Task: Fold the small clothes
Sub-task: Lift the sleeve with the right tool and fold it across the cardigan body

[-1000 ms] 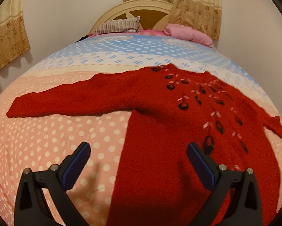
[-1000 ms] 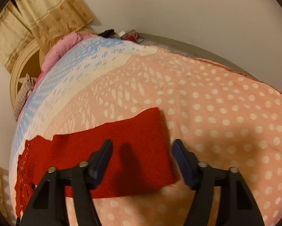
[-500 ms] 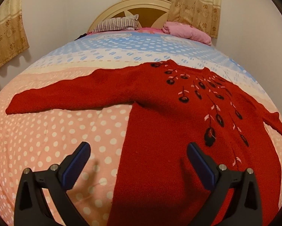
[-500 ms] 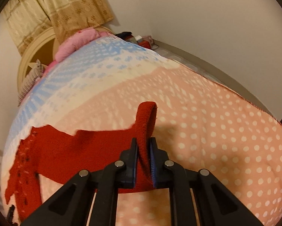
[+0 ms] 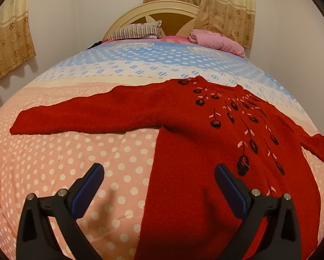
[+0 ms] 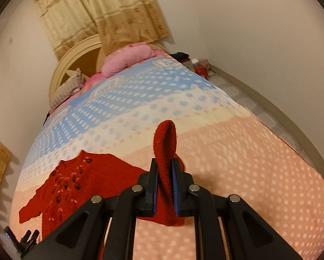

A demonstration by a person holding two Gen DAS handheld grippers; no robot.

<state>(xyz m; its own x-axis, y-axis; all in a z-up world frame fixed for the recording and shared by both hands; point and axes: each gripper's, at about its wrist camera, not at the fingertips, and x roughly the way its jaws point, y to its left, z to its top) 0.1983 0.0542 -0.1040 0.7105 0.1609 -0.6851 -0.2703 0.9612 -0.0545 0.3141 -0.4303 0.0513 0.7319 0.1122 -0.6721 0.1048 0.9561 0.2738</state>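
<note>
Looking along the right gripper (image 6: 164,183), we saw its jaws closed tight on the cuff end of the red sweater's right sleeve (image 6: 165,143) — the knit stood up between the blue pads (image 6: 175,186) in a rounded loop and hung down below them, clear of the bedspread (image 6: 248,162). In that view the rest of the red sweater (image 6: 75,179) lay spread on the bed to the lower left, its dark flower embroidery showing.

From the left wrist view, we found the left gripper (image 5: 158,190) wide open and holding nothing, poised above the sweater's lower hem edge, one finger over the polka-dot bedspread (image 5: 53,162) and the other over the red knit. The red sweater (image 5: 205,151) lay face up and flat across the peach part of the cover, its left sleeve (image 5: 79,117) stretched straight out to the side — its right sleeve (image 5: 322,145) rose off the bed at the far right edge of the picture.

At the head of the bed we noted a striped pillow (image 5: 136,30), a pink bundle (image 5: 216,41), the cream headboard (image 5: 162,8) and beige patterned curtains (image 5: 224,6) behind them.
</note>
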